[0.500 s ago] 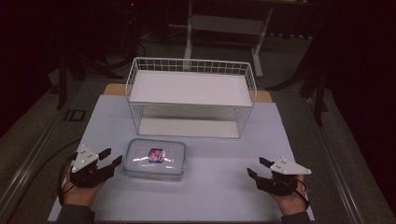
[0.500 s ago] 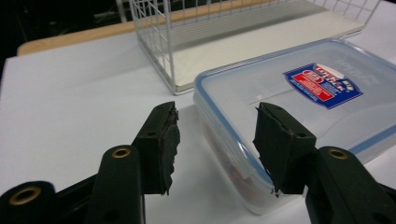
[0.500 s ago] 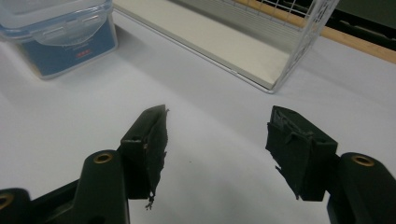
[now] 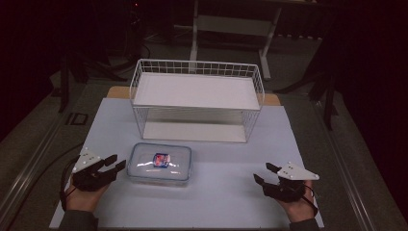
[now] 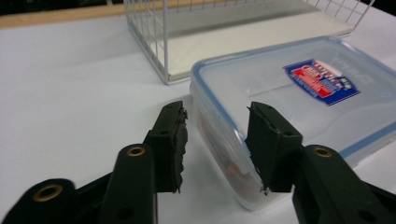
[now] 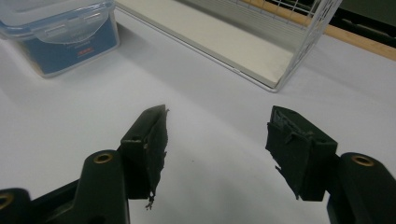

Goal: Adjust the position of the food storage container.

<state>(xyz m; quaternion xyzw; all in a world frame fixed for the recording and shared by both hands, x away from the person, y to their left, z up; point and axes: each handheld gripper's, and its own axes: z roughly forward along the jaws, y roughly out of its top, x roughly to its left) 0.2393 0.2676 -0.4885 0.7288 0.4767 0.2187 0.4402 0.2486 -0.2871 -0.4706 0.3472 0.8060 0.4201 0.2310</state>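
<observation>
The left gripper (image 4: 114, 162) is spread open at the desk's near left, its jaws straddling the corner of a clear rectangular plastic container (image 4: 159, 163) with a blue-rimmed lid, gripping nothing. The right gripper (image 4: 266, 174) gapes wide and empty at the near right. A white wire two-tier rack (image 4: 197, 101) stands toward the white desk's (image 4: 226, 197) far edge.

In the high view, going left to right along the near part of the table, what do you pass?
Left tongs → clear lidded plastic container → bare stretch of white table → right tongs.
</observation>
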